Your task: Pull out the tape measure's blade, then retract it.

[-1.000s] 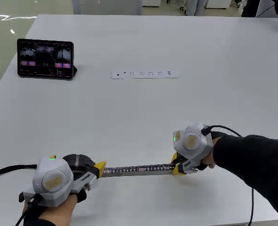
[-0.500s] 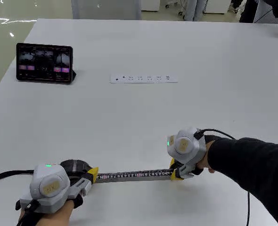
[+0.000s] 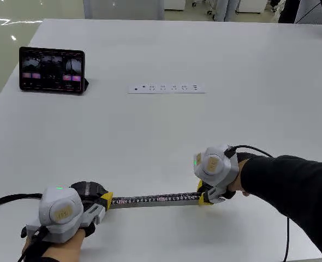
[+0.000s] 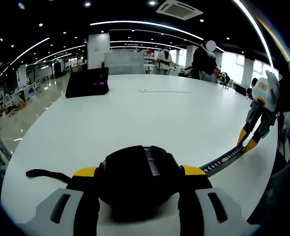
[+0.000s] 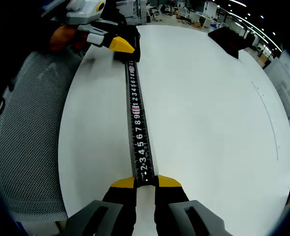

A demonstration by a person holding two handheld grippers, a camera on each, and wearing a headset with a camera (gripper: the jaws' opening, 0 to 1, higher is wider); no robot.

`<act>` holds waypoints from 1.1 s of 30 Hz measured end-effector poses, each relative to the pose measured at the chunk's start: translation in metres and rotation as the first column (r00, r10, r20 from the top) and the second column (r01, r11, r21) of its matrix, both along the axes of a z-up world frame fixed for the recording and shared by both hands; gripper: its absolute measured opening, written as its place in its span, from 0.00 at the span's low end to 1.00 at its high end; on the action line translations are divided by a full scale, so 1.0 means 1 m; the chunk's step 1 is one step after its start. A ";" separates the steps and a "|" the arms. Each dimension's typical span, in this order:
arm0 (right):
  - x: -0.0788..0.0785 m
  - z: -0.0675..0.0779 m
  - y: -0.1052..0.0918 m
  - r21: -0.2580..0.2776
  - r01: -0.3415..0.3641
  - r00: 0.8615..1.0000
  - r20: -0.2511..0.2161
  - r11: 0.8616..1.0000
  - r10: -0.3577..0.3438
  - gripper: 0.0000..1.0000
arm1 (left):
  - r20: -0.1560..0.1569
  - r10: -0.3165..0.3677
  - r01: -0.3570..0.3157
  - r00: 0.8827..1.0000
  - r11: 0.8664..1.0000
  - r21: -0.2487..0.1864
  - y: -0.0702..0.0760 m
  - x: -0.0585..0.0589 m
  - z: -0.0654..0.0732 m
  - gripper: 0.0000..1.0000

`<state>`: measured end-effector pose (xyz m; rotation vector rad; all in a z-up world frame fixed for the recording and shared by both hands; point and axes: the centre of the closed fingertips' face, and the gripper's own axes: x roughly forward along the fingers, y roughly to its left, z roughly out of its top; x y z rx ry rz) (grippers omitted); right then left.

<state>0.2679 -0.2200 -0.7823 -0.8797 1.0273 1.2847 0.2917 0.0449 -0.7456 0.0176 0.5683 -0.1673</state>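
Left gripper (image 3: pixel 103 201), held in a bare hand (image 3: pixel 63 248) at the near left of the white table (image 3: pixel 204 125): its yellow-tipped jaws are pressed against the two sides of the black tape measure case (image 3: pixel 90 191), which rests on the tabletop. In the left gripper view the case (image 4: pixel 140 179) sits between the jaws of this gripper (image 4: pixel 139 172), and a black wrist strap (image 4: pixel 44 173) trails from it to the left across the table; the head view shows the same strap (image 3: pixel 13 197) lying flat. Right gripper (image 3: pixel 203 197), held by an arm in a black sleeve (image 3: pixel 292 185) with a cable (image 3: pixel 254 148) looping behind it: its jaws are nearly closed, pinching the free end of the blade (image 3: pixel 155 199). The blade is drawn out and spans the gap between the two grippers, lying low along the table surface. In the right gripper view the numbered blade (image 5: pixel 137 128) runs straight from this gripper's tips (image 5: pixel 145 183) up to the left gripper (image 5: pixel 118 44) and the case (image 5: pixel 130 46). The left gripper view shows the blade (image 4: pixel 223 160) leading off to the right gripper (image 4: pixel 248 141). Farther back on the table stand a propped tablet (image 3: pixel 52 69) with its screen lit, at the left, and a white power strip (image 3: pixel 166 88) near the middle, both well apart from the tape measure.
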 end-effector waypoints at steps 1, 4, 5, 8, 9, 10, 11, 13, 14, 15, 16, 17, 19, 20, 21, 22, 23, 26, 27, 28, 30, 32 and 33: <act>0.000 0.000 0.000 0.001 -0.001 1.000 0.001 1.000 0.001 0.09 | 0.001 -0.002 0.002 1.000 1.000 0.002 0.000 0.000 0.000 0.60; 0.000 0.000 0.001 -0.005 -0.001 1.000 0.000 1.000 0.001 0.10 | 0.002 -0.003 0.003 1.000 1.000 -0.004 0.000 -0.001 0.001 0.60; 0.000 0.000 0.001 -0.005 -0.001 1.000 -0.001 1.000 0.001 0.10 | 0.002 -0.002 0.002 1.000 1.000 -0.006 0.000 -0.001 0.001 0.60; 0.000 0.001 0.002 -0.007 0.002 1.000 -0.003 1.000 -0.002 0.10 | 0.003 -0.003 0.003 1.000 1.000 -0.007 0.000 -0.001 0.001 0.60; 0.000 0.001 0.002 -0.013 -0.005 1.000 -0.002 1.000 0.005 0.10 | 0.004 -0.004 0.004 1.000 1.000 -0.007 0.000 -0.001 0.001 0.60; 0.000 0.000 0.002 -0.017 -0.004 1.000 -0.003 1.000 0.004 0.10 | 0.005 -0.004 0.004 1.000 1.000 -0.008 0.000 -0.001 0.001 0.61; 0.000 0.000 0.003 -0.019 0.006 1.000 -0.006 1.000 -0.006 0.10 | 0.005 -0.004 0.004 1.000 1.000 -0.008 0.000 -0.001 0.001 0.61; 0.000 0.000 0.004 -0.020 0.010 1.000 -0.008 1.000 -0.010 0.10 | 0.004 -0.004 0.004 1.000 1.000 -0.009 0.000 -0.001 0.001 0.61; 0.000 0.000 0.004 -0.020 0.009 1.000 -0.007 1.000 -0.009 0.10 | 0.004 -0.004 0.004 1.000 1.000 -0.009 0.000 -0.001 0.001 0.61; 0.000 0.000 0.005 -0.020 0.008 1.000 -0.006 1.000 -0.008 0.10 | 0.003 -0.004 0.004 1.000 1.000 -0.009 0.000 -0.001 0.001 0.61; 0.000 0.000 0.005 -0.020 0.007 1.000 -0.006 1.000 -0.007 0.10 | 0.003 -0.004 0.004 1.000 1.000 -0.009 0.000 -0.001 0.001 0.61; 0.001 0.000 0.005 -0.020 0.010 1.000 -0.006 1.000 -0.010 0.10 | 0.003 -0.004 0.004 1.000 1.000 -0.009 0.000 -0.001 0.001 0.61; 0.000 0.001 0.006 -0.021 0.013 1.000 -0.006 1.000 -0.013 0.10 | 0.003 -0.005 0.005 1.000 1.000 -0.009 0.000 -0.001 0.001 0.61; 0.000 0.001 0.006 -0.022 0.014 1.000 -0.006 1.000 -0.015 0.10 | 0.003 -0.005 0.005 1.000 1.000 -0.010 0.000 -0.001 0.001 0.61; 0.000 0.001 0.006 -0.022 0.012 1.000 -0.006 1.000 -0.013 0.10 | 0.003 -0.005 0.006 1.000 1.000 -0.010 0.000 -0.001 0.001 0.61; 0.000 0.001 0.007 -0.023 0.012 1.000 -0.006 1.000 -0.012 0.10 | 0.003 -0.006 0.006 1.000 1.000 -0.010 0.000 -0.001 0.001 0.61; 0.000 0.001 0.007 -0.024 0.013 1.000 -0.007 1.000 -0.013 0.10 | 0.002 -0.006 0.006 1.000 1.000 -0.010 0.000 -0.001 0.001 0.61; 0.000 0.000 0.008 -0.025 0.016 1.000 -0.009 1.000 -0.016 0.10 | 0.003 -0.007 0.007 1.000 1.000 -0.011 0.000 -0.001 0.001 0.61; 0.000 0.000 0.008 -0.024 0.015 1.000 -0.008 1.000 -0.015 0.10 | 0.002 -0.007 0.007 1.000 1.000 -0.011 0.000 -0.001 0.001 0.61; 0.000 0.000 0.008 -0.024 0.013 1.000 -0.007 1.000 -0.014 0.10 | 0.002 -0.008 0.008 1.000 1.000 -0.011 0.000 -0.001 0.001 0.61; 0.000 0.000 0.008 -0.024 0.015 1.000 -0.008 1.000 -0.015 0.10 | 0.001 -0.008 0.008 1.000 1.000 -0.011 0.000 -0.001 0.001 0.61; 0.000 0.000 0.009 -0.021 0.021 1.000 -0.011 1.000 -0.022 0.10 | 0.001 -0.008 0.008 1.000 1.000 -0.011 0.000 -0.001 0.001 0.61; 0.000 0.000 0.009 -0.019 0.023 1.000 -0.011 1.000 -0.023 0.10 | 0.000 -0.008 0.008 1.000 1.000 -0.011 0.000 -0.001 0.000 0.61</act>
